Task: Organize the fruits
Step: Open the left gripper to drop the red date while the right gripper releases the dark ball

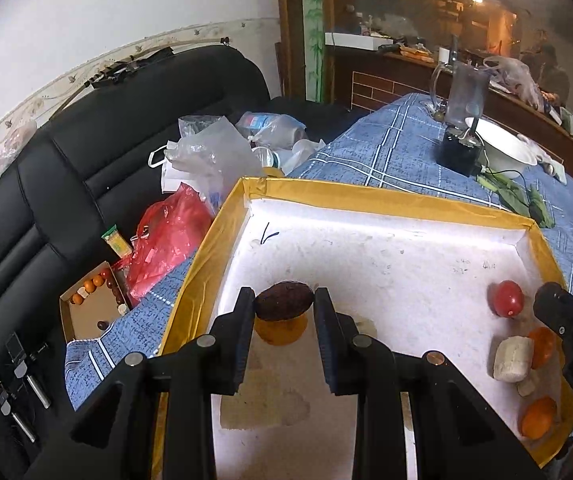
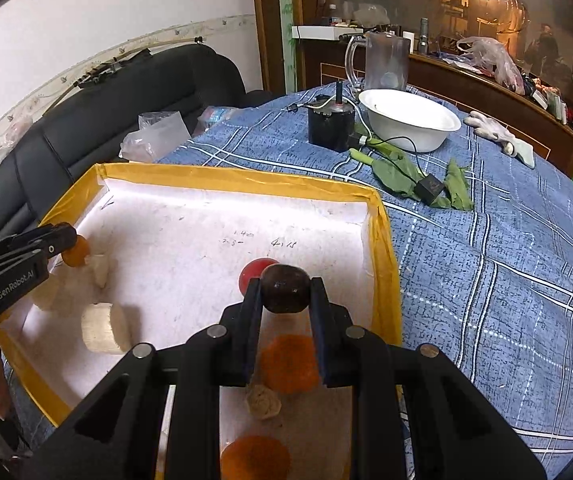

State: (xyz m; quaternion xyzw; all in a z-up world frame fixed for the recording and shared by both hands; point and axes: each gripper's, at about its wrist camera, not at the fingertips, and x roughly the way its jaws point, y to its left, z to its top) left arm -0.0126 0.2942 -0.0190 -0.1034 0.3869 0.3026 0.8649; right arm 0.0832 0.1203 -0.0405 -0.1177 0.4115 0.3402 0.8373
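Note:
A white foam tray with a yellow taped rim (image 1: 366, 192) (image 2: 226, 174) lies on the blue checked tablecloth. My left gripper (image 1: 284, 296) is shut on a dark brown oval fruit (image 1: 284, 301), held above a yellow-orange piece (image 1: 280, 331) at the tray's left side. My right gripper (image 2: 286, 285) is shut on a dark brown round fruit (image 2: 286, 289) over the tray's right side, just in front of a red fruit (image 2: 255, 273) (image 1: 507, 298). Beneath it lie two orange fruits (image 2: 290, 364) (image 2: 254, 456) and a beige lump (image 2: 262, 400). White cylinders (image 2: 106, 328) (image 1: 512, 358) lie in the tray.
Beyond the tray stand a white bowl (image 2: 410, 124), a black motor block (image 2: 330, 128), a clear jug (image 2: 386, 62), green leaves (image 2: 398, 172) and a glove (image 2: 502, 134). A black sofa (image 1: 86, 160) on the left holds plastic bags (image 1: 170, 236) and a small cardboard box (image 1: 90, 308).

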